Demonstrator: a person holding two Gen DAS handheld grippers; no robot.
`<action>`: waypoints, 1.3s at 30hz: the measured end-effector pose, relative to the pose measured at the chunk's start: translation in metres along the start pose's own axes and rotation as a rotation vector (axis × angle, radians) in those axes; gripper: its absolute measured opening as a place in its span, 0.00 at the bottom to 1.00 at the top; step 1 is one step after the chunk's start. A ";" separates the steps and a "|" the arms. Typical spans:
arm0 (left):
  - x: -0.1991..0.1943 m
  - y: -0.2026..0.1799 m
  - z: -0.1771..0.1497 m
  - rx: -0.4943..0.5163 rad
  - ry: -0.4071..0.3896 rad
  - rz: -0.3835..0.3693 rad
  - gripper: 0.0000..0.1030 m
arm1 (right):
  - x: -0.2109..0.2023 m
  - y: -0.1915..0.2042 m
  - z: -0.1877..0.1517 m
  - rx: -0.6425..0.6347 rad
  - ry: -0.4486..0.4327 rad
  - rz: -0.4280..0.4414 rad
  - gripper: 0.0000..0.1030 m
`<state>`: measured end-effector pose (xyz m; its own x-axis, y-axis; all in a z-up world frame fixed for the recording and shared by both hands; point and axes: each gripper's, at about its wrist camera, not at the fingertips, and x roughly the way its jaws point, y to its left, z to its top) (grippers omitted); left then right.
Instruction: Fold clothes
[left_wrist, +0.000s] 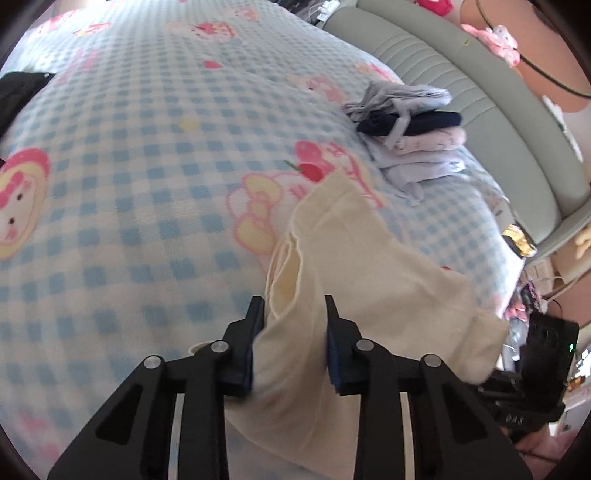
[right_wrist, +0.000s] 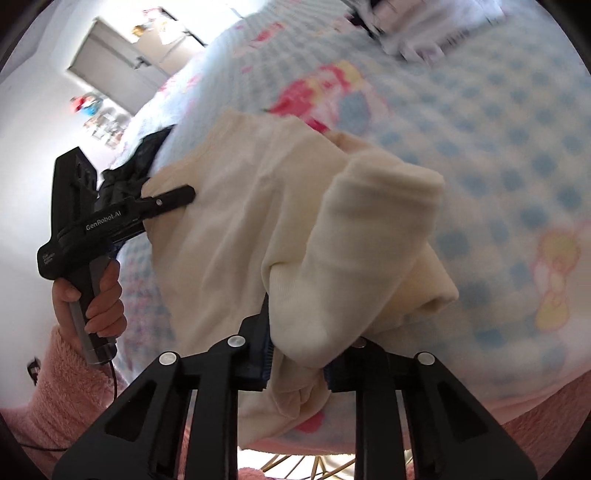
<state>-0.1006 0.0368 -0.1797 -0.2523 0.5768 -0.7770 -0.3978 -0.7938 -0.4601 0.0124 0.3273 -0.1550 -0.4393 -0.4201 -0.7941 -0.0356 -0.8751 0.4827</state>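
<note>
A cream garment (left_wrist: 369, 266) hangs over the checked blanket (left_wrist: 129, 177), held up by both grippers. My left gripper (left_wrist: 293, 306) is shut on one bunched edge of it, with cloth filling the gap between the fingers. In the right wrist view the same cream garment (right_wrist: 258, 192) spreads across the middle, and my right gripper (right_wrist: 299, 354) is shut on a folded-over cuff or hem. The left gripper (right_wrist: 173, 197) shows there too, pinching the garment's far corner, with a hand (right_wrist: 99, 295) in a pink sleeve on its handle.
A stack of folded clothes (left_wrist: 410, 125) lies at the blanket's far right beside a grey-green padded headboard (left_wrist: 461, 85). A dark garment (left_wrist: 22, 88) sits at the far left edge. Clutter stands off the bed's right side. A door (right_wrist: 122, 59) is visible beyond the bed.
</note>
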 end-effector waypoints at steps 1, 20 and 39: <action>-0.009 -0.002 -0.003 -0.004 -0.003 -0.012 0.28 | -0.007 0.006 0.003 -0.018 -0.015 0.011 0.19; -0.038 0.022 -0.076 -0.173 -0.045 -0.039 0.68 | -0.013 -0.017 0.012 0.014 -0.014 -0.124 0.35; -0.005 0.044 -0.079 -0.214 -0.018 -0.141 0.70 | 0.007 -0.037 -0.009 0.070 0.099 -0.093 0.51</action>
<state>-0.0472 -0.0162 -0.2305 -0.2237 0.6863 -0.6920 -0.2343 -0.7271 -0.6453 0.0184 0.3543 -0.1817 -0.3410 -0.3628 -0.8673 -0.1363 -0.8937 0.4274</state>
